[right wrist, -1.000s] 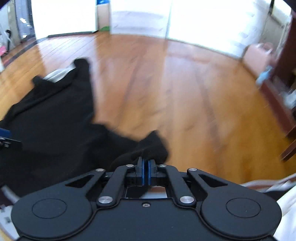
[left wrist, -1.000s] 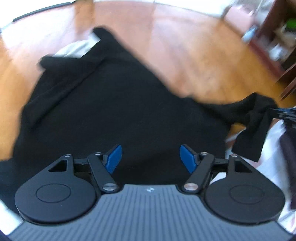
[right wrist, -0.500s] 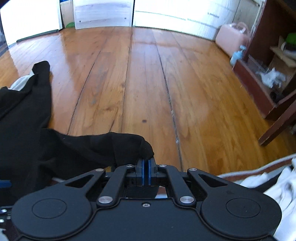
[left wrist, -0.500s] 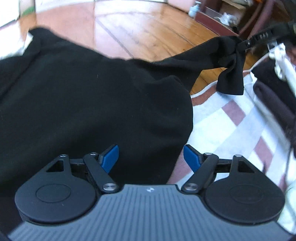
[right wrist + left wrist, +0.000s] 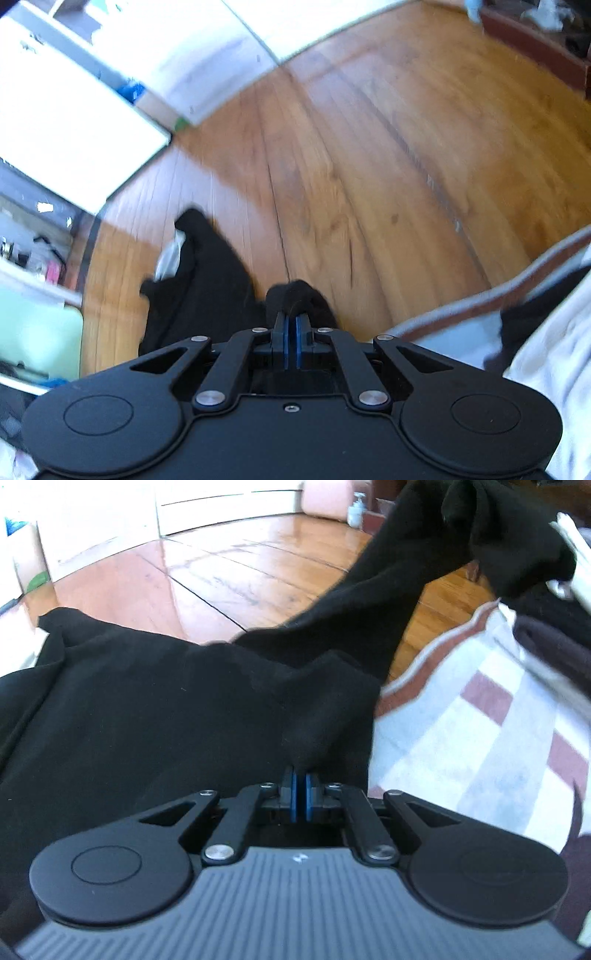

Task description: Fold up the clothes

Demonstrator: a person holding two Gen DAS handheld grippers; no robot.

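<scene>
Step in hand, by my reading: both corners of the black garment (image 5: pixel 155 716) are secured ahead of a lift or spread, the fold itself not yet made.

The left gripper (image 5: pixel 300 771) has its blue pads pressed together on a pinch of the garment's near edge. The right gripper (image 5: pixel 290 317) is likewise clamped on a bunched end of the same cloth.

The garment lies partly on the wooden floor (image 5: pixel 236 572) and partly on the checked blanket (image 5: pixel 461 716), with one long section drawn up taut toward the upper right.

The next move calls for drawing the two held points apart evenly to flatten the cloth.

Only the left view shows that raised section and the blanket's checks. Only the right view, heavily blurred, shows the garment's far end trailing on bare floor beside a white scrap (image 5: pixel 168 258).
</scene>
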